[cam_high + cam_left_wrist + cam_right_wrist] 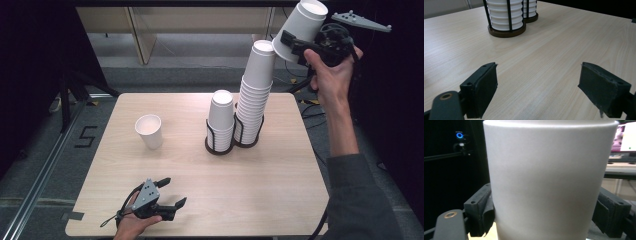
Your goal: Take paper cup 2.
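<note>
High view first, sweeping from the left: a lone white cup (149, 131) stands upright on the pale wooden table (280, 190), mouth up, well apart from everything else. Near the front edge, the left gripper (173, 192) rests low over the table in the person's left hand (132, 224), jaws spread wide with nothing between them. Left gripper view backs that up: its two dark pads (482, 93) stand far apart over bare wood grain, and beyond them sit two round black wire holders.

Moving right to the middle of the table, the short cup stack (220, 119) sits upside down in the near holder (218, 146), and just beside it, touching at the base, the tall cup stack (254, 95) rises from the far holder (248, 141), leaning a little to the right at its top.

Further right and high up, the right gripper (291, 46) is lifted above the far right corner of the table, pinching a single paper cup (300, 30), tilted with its base toward the top. That cup hangs just beside the top of the tall stack, clear of it. Right gripper view shows the white cup wall (549, 180) squeezed between both jaws.
</note>
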`<state>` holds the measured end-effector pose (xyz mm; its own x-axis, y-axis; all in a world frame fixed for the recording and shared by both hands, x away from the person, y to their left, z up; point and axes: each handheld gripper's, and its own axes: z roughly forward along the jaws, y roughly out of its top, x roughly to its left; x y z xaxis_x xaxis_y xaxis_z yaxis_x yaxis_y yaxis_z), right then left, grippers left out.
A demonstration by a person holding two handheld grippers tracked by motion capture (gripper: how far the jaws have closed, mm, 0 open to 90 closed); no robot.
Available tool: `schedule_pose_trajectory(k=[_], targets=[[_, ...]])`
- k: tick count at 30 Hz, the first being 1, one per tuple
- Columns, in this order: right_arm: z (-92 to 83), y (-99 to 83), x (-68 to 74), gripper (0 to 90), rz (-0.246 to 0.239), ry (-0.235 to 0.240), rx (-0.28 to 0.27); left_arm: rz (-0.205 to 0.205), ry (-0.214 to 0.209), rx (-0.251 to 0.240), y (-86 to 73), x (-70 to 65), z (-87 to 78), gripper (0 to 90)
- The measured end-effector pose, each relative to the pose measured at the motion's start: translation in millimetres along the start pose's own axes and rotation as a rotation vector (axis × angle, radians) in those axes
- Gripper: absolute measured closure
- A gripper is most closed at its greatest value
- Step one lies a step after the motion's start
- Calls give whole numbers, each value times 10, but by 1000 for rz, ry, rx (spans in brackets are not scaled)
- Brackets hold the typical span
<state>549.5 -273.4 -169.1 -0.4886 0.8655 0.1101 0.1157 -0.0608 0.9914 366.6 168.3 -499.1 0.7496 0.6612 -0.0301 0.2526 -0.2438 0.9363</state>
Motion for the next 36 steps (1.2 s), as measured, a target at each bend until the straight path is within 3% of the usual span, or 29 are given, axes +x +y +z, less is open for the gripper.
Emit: schedule_pose_trajectory(k=[9,11,16,19,25,33,36], targets=[[-396,-164,-234,172,-5,-40,22,1,4,13,-3,-14,4,147],[-470,-239,-282,172,-18,-69,46,-5,-4,2,-8,-10,18,147],[-610,-512,-368,172,-38,-73,85,-12,3,15,-6,-15,21,147],[-658,-718,-341,172,-50,-63,109,-22,1,12,-6,-23,35,147],[-718,-1091,-218,172,-26,-7,135,-23,-6,7,-14,-19,47,147],[-788,-1506,79,172,-6,78,160,-18,4,16,-7,-18,30,147],[-785,-1690,235,172,-8,113,188,-23,-1,-4,-13,-14,49,147]])
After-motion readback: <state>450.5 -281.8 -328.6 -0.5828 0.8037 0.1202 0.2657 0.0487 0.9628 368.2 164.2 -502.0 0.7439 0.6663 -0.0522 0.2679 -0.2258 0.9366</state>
